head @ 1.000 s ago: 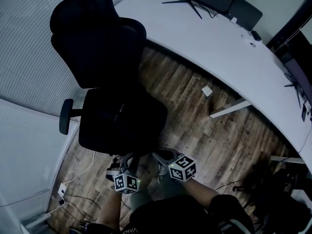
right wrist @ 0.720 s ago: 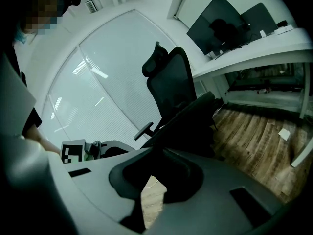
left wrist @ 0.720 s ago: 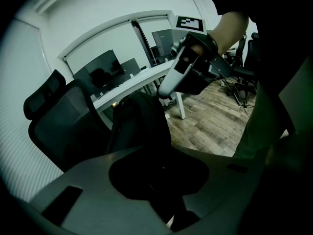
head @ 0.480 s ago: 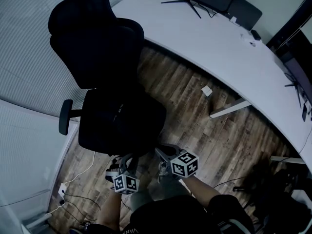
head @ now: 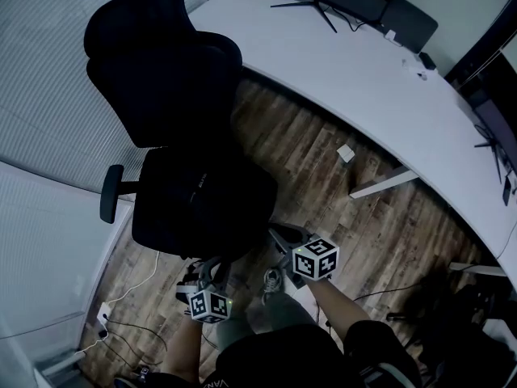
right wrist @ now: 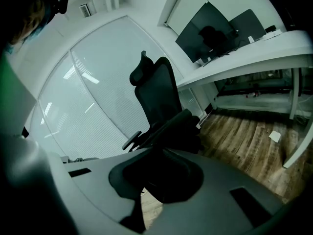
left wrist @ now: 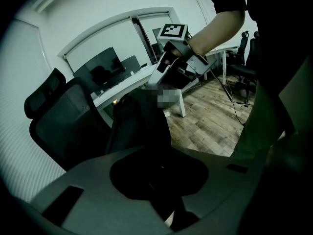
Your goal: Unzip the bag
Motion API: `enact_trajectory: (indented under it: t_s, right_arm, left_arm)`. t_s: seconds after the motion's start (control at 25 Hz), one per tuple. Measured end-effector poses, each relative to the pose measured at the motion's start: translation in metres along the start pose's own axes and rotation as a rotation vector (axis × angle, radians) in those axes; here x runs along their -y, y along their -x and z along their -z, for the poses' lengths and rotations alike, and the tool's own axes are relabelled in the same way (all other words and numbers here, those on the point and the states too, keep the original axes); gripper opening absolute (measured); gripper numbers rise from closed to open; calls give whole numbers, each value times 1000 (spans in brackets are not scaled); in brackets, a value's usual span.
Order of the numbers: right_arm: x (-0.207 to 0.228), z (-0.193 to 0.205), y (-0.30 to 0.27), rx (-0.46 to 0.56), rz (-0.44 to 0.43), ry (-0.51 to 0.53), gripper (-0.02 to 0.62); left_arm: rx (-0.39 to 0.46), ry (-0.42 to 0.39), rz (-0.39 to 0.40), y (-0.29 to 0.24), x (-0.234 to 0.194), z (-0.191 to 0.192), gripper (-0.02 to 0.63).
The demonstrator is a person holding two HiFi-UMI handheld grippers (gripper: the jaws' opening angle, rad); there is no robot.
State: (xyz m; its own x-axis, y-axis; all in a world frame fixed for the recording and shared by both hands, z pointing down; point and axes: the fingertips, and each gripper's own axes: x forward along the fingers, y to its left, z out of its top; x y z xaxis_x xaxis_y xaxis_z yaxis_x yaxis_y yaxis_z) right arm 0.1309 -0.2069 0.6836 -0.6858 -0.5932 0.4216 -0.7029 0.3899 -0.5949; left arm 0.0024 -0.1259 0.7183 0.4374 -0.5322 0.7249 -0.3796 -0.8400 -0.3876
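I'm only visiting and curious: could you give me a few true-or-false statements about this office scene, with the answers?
1. A black bag sits on the black mesh office chair. True.
2. The long white desk is bare. False: dark monitors stand on it.
3. The floor is grey carpet. False: it is brown wood planks.
4. A small white object lies on the floor near the desk. True.
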Motion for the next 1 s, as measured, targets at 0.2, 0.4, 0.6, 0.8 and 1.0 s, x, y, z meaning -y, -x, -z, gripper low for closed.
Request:
enact_trajectory:
  t_s: [0.2, 0.4, 0.6, 0.8, 1.0]
  right_arm:
    - [19, -12, -1, 15, 31, -27, 64]
    - [42, -31, -7, 16, 54, -28, 64]
    - [59, -44, -14, -7, 67, -5, 64]
    - [75, -55, -23, -29, 78, 4, 64]
    - [89, -67, -37, -55, 92, 16, 64]
  left_arm:
    - [-13, -9, 6, -1, 3, 2, 75]
    - [-26, 4, 1, -2, 1, 1, 74]
    - [-40, 24, -4, -1, 1, 1, 72]
    - [-50, 34, -16, -1, 1, 2, 69]
    - [-46, 64, -26, 0, -1, 1, 64]
